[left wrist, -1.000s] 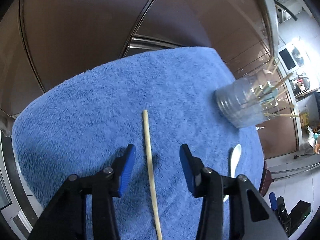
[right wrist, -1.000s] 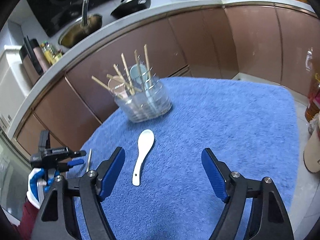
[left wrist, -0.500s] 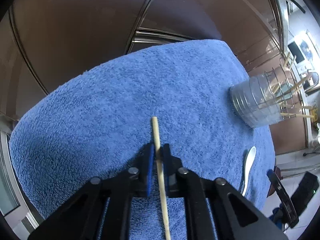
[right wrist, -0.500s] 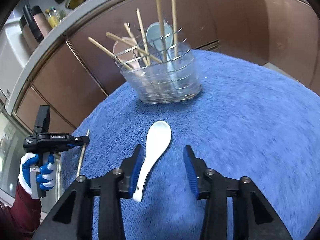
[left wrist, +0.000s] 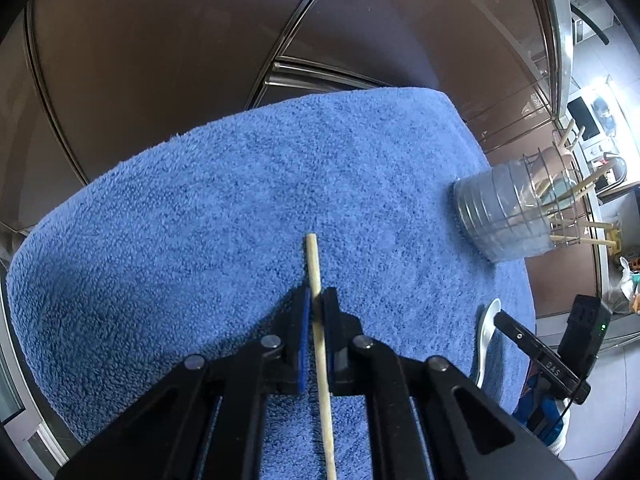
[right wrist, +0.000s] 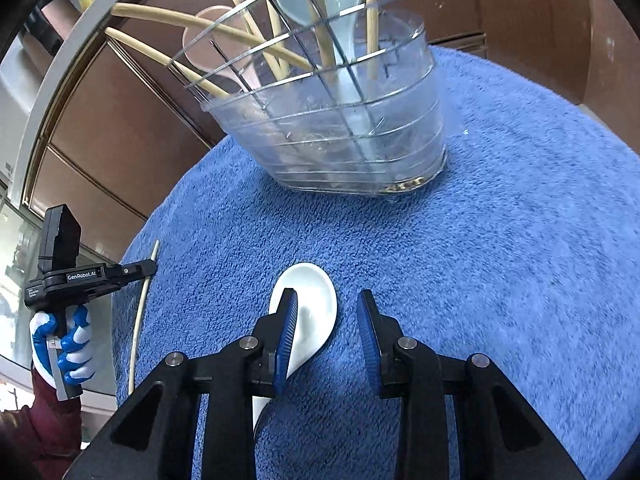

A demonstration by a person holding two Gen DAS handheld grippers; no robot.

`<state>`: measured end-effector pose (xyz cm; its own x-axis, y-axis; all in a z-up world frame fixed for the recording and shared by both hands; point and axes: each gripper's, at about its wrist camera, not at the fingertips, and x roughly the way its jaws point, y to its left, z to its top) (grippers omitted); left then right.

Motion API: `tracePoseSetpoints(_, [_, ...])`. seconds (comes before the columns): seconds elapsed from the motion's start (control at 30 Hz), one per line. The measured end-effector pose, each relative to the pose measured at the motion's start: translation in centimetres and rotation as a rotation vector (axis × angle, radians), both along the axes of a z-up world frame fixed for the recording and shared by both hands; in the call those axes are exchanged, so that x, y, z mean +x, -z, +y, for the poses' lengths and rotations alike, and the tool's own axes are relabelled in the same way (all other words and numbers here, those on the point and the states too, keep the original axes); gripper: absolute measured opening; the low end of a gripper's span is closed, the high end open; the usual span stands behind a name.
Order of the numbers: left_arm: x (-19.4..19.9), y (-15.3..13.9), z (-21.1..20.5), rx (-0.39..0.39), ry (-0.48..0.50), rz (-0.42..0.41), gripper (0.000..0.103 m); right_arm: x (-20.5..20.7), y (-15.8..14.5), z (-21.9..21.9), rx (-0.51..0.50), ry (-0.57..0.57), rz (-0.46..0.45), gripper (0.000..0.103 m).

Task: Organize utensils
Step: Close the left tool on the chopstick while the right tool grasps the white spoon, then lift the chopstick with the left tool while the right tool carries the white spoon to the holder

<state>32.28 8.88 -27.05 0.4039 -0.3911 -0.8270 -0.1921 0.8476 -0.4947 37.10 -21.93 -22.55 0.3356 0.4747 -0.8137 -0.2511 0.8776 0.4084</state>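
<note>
My left gripper is shut on a wooden chopstick that lies along the blue towel. The same chopstick and the left gripper show at the left of the right wrist view. My right gripper is open, low over a white ceramic spoon; its left finger covers part of the bowl. The spoon also shows in the left wrist view. A clear utensil holder with a wire grid holds several chopsticks and spoons, just beyond the spoon; it also shows in the left wrist view.
The blue towel covers a round table. Brown curved cabinet fronts stand close behind it. The towel's edge drops off at left and far side. A gloved hand holds the left gripper.
The left gripper closed on the chopstick about half a second ago and still holds it. The right gripper moved forward and down over the white spoon, jaws narrowed from wide open.
</note>
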Motion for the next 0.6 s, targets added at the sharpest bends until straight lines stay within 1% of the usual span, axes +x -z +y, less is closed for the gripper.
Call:
tracePoseSetpoints(0.07, [-0.1, 0.0, 0.1, -0.002, -0.001, -0.002, 0.006, 0.3, 0.3, 0.3, 0.006, -0.016, 0.012, 0.028])
tracePoseSetpoints(0.13, [-0.1, 0.0, 0.1, -0.002, -0.001, -0.004, 0.006, 0.6, 0.5, 0.6, -0.001, -0.024, 0.018, 0.021])
tracePoseSetpoints(0.17, [-0.1, 0.0, 0.1, -0.004, -0.001, -0.005, 0.006, 0.8, 0.5, 0.6, -0.003, -0.026, 0.019, 0.014])
tracePoseSetpoints(0.2, [-0.1, 0.1, 0.2, -0.006, -0.001, -0.006, 0.006, 0.8, 0.5, 0.7, -0.004, -0.028, 0.022, 0.01])
tracePoseSetpoints(0.37, [-0.4, 0.0, 0.2, -0.003, -0.004, -0.009, 0.006, 0.5, 0.5, 1.2, -0.01, -0.029, 0.011, 0.006])
tracePoseSetpoints(0.6, [-0.3, -0.4, -0.8, 0.055, 0.008, -0.025, 0.006, -1.3, -1.1, 1.4, -0.05, -0.011, -0.043, 0.005])
